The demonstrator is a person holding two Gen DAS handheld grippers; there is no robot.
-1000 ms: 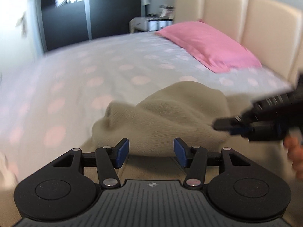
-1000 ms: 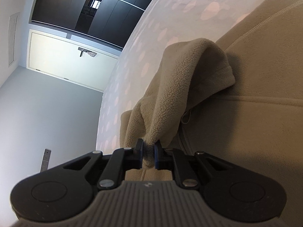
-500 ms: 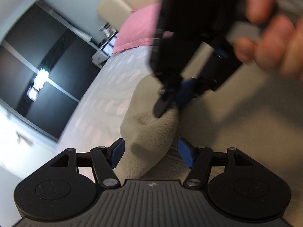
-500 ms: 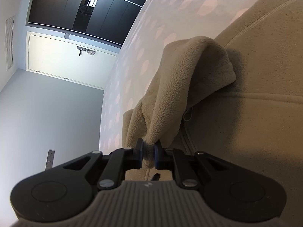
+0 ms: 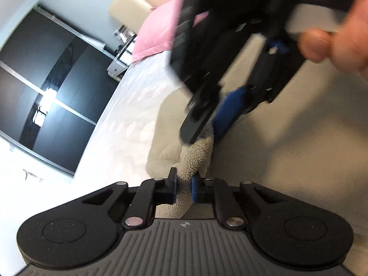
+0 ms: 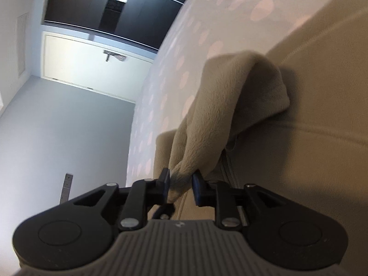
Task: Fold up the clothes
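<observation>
A beige fleece garment [image 5: 287,149] lies spread on the bed, with one raised fold [image 6: 230,103] lifted off it. In the left wrist view my left gripper [image 5: 184,188] is shut on the lower end of that fold. Just beyond it, the right gripper [image 5: 207,126] comes down from the upper right in a person's hand [image 5: 340,41]. In the right wrist view my right gripper [image 6: 181,184] has its jaws opening. The tip of the fold still lies between the blue pads [image 6: 196,185], which have drawn apart from it.
The bed sheet [image 5: 128,115] is white with pink dots. A pink pillow [image 5: 158,32] lies against a cream headboard [image 5: 131,0], with a small nightstand [image 5: 119,62] beside it. A dark wardrobe [image 5: 46,80] and a white door [image 6: 87,64] line the walls.
My left gripper rolled, moved in onto the fold that the right gripper held, and closed on it. The right gripper stayed in place and its pads have spread off the fabric.
</observation>
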